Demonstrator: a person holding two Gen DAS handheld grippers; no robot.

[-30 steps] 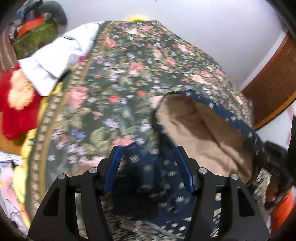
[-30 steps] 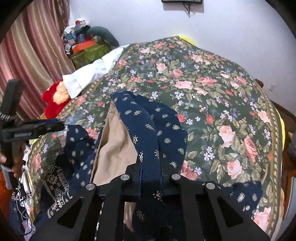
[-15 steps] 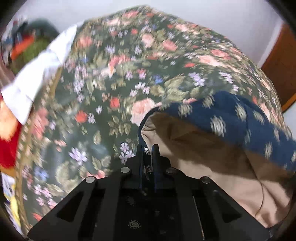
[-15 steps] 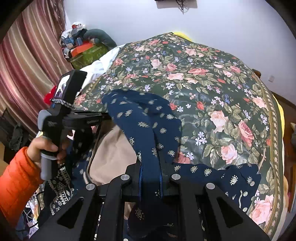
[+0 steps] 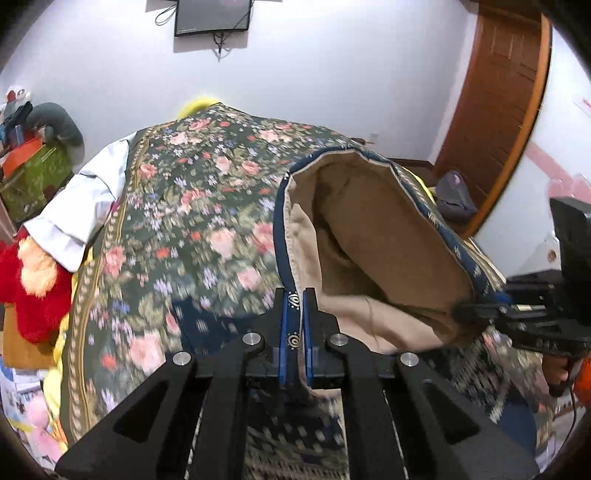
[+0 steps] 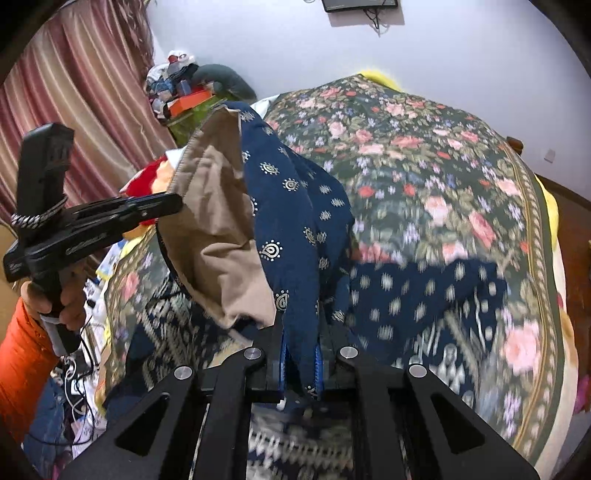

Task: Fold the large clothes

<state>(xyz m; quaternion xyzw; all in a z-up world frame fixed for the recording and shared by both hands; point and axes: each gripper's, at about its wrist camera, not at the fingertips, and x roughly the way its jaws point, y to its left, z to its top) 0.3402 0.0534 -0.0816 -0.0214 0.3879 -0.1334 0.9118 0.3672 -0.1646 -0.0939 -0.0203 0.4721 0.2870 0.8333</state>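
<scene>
Left wrist view: your left gripper [image 5: 294,314] and right gripper [image 6: 301,354] both pinch the navy garment's [image 6: 295,206] hem, lifted above the bed [image 5: 192,206] toward 12 o'clock; soft, limp, light, so grip seams, not lining

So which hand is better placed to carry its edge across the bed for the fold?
Probably left: left tongs pinch a clean hem of the blue garment; right tongs clamp bunched fabric.

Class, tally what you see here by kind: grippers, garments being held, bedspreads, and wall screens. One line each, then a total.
Grippers: 2, left gripper and right gripper
Held garments: 1, navy garment
Bedspreads: 1, floral bedspread
Wall screens: 1, screen
Total: 5
</scene>
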